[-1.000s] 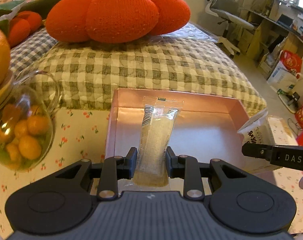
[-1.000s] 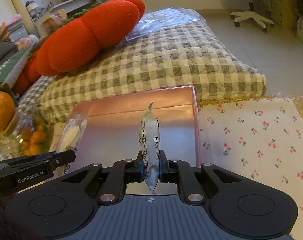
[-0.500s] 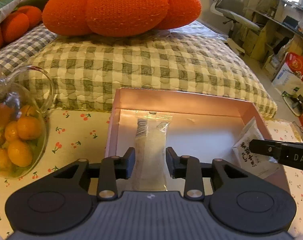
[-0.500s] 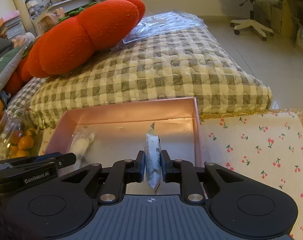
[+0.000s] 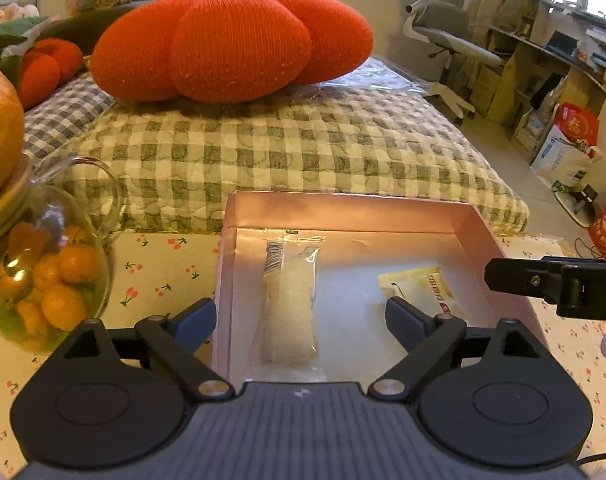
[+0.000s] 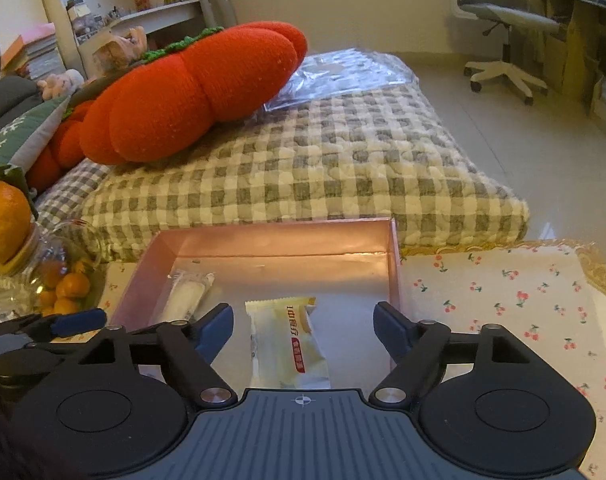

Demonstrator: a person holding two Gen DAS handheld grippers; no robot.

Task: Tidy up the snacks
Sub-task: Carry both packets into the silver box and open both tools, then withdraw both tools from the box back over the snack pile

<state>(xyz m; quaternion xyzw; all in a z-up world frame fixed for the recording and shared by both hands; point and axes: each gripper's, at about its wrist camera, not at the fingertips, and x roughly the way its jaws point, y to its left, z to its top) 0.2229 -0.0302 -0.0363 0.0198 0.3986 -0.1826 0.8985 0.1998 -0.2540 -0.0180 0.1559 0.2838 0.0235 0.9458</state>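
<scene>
Your left tool (image 5: pixel 301 314) and right tool (image 6: pixel 303 326) are both spreading their jaws wide, gripping nothing. The clear-wrapped white snack bar (image 5: pixel 289 304) lies flat at the left of the shallow pink cardboard box (image 5: pixel 343 208); the yellow foil snack packet (image 6: pixel 289 344) lies flat to its right, apart, so they sit side by side on the cherry-print desk (image 6: pixel 503 292).

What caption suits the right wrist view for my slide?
Right gripper, jaws opening, above a yellow snack packet lying in the pink box.
</scene>
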